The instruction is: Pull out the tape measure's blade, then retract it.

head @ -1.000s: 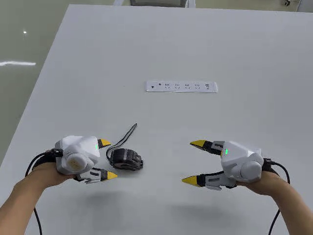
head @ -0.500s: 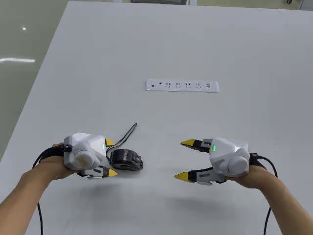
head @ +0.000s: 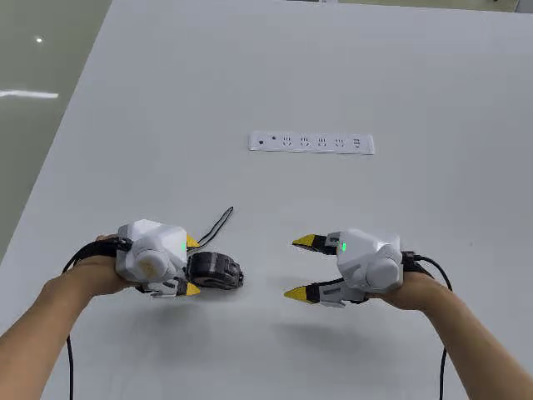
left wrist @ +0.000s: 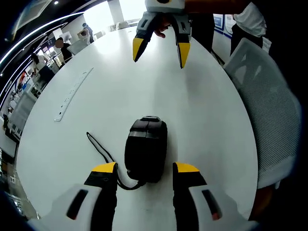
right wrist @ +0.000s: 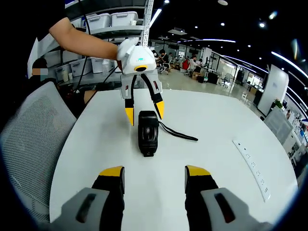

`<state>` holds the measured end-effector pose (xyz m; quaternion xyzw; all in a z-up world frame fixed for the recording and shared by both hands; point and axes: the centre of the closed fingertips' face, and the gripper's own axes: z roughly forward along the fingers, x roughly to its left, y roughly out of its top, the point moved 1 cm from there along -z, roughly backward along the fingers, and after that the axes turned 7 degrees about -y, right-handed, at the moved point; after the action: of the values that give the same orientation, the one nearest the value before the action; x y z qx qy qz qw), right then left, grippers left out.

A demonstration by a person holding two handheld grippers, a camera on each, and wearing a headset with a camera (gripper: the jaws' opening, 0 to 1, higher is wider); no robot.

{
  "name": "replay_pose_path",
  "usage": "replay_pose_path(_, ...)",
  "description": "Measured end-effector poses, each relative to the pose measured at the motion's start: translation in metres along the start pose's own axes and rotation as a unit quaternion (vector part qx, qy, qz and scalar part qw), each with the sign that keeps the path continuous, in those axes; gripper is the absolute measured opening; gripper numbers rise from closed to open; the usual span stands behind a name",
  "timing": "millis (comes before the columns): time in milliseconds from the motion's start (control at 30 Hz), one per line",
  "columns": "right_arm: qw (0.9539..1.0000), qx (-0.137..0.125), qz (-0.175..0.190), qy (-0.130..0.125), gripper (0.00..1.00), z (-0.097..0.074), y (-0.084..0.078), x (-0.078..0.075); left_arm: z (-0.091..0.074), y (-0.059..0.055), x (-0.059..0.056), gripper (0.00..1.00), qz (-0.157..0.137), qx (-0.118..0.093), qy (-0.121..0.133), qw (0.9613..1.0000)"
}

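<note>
Head view had the tape measure (head: pixel 214 270) lying on the white surface (head: pixel 333 75) with its blade fully inside the case, so I judged that neither the pull nor the retract had begun. My left hand-held gripper (head: pixel 192 266) was spread, its yellow tips flanking the case; I could not tell whether they touched it. My right hand-held gripper (head: pixel 300 267) was spread too, empty, aimed at the case from nearby. Left to do: clamp the case, draw the blade, release.

left hand-held gripper (head: pixel 193 266): rounded white shell, green light, black jaws tipped yellow | right hand-held gripper (head: pixel 297 267): same build | black cables (head: pixel 81 256) at both wrists
</note>
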<state>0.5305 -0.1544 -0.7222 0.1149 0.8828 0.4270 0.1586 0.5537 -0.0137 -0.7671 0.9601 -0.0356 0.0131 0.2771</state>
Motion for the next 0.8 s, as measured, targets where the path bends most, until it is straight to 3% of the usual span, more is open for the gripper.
replay_pose_path(800,0.9991,0.008,-0.027,0.033,0.41,0.043,-0.004,0.007,0.014,-0.002,0.001,0.29,0.019,0.013,-0.026,0.9994)
